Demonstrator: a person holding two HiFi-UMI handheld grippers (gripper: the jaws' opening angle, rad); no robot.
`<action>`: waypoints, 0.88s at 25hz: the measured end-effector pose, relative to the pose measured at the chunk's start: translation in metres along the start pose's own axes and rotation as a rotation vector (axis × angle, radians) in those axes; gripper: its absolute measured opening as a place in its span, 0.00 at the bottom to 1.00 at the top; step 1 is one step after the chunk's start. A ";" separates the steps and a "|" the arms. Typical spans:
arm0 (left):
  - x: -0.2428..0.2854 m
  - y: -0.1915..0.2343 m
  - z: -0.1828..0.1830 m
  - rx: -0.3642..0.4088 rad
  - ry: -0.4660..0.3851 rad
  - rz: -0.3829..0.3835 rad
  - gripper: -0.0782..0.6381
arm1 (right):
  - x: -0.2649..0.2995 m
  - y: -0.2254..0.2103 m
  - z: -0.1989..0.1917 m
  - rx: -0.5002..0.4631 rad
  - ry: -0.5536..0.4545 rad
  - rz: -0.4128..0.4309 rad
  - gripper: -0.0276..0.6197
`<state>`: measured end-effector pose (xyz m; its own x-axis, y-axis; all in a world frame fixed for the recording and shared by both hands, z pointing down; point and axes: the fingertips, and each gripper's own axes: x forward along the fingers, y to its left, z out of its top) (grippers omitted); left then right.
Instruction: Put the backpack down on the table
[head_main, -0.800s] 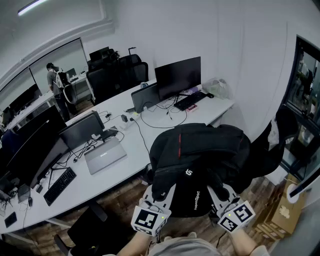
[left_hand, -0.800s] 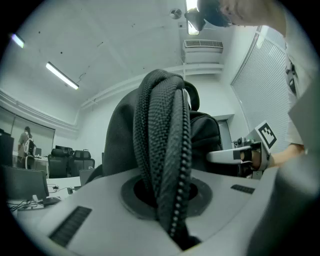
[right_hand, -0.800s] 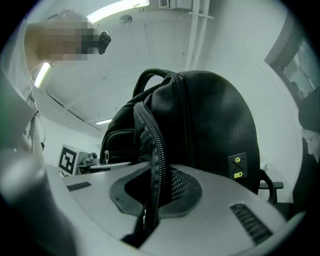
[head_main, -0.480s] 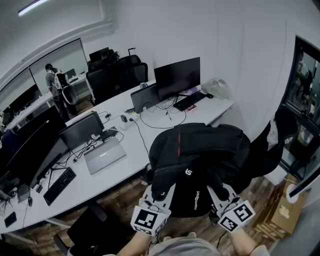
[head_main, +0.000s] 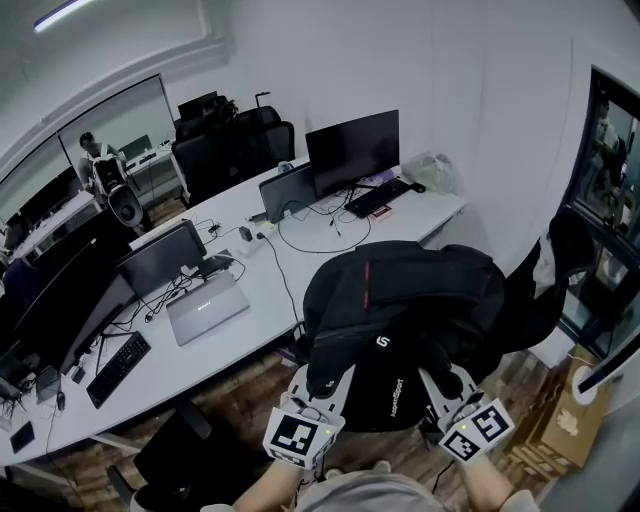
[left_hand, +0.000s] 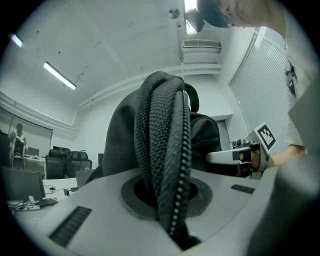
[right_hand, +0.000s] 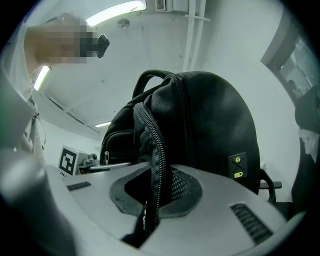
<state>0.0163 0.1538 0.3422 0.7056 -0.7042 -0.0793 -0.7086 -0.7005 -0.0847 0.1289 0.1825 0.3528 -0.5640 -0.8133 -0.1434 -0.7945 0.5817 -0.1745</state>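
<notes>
head view: the black fabric backpack (head_main: 400, 300) with a thin red stripe hangs in the air between the left gripper (head_main: 325, 388) and the right gripper (head_main: 445, 385). it is over the brown wooden floor (head_main: 240, 385), just off the near edge of the long white table (head_main: 250, 305), not resting on it.
left gripper view: the jaws are clenched on a black ribbed strap (left_hand: 162, 150) of the backpack.
right gripper view: the jaws are clamped on the backpack's black zip edge (right_hand: 152, 165), and the bag's body rises above them.

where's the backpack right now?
Head view, lower centre-right: the backpack hangs clamped between the left gripper and right gripper, just short of the table's near edge, not yet on it.
</notes>
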 end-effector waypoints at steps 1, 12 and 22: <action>0.003 -0.003 0.000 -0.004 -0.003 -0.008 0.14 | -0.002 -0.003 0.002 -0.002 -0.001 -0.002 0.08; 0.042 -0.031 -0.006 0.003 -0.009 -0.008 0.14 | -0.024 -0.046 0.013 -0.007 -0.007 -0.001 0.08; 0.059 -0.043 -0.011 -0.013 -0.005 0.067 0.14 | -0.026 -0.072 0.013 0.001 0.007 0.061 0.08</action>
<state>0.0885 0.1407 0.3525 0.6567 -0.7489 -0.0893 -0.7541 -0.6534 -0.0660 0.2035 0.1624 0.3563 -0.6129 -0.7763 -0.1474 -0.7583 0.6303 -0.1666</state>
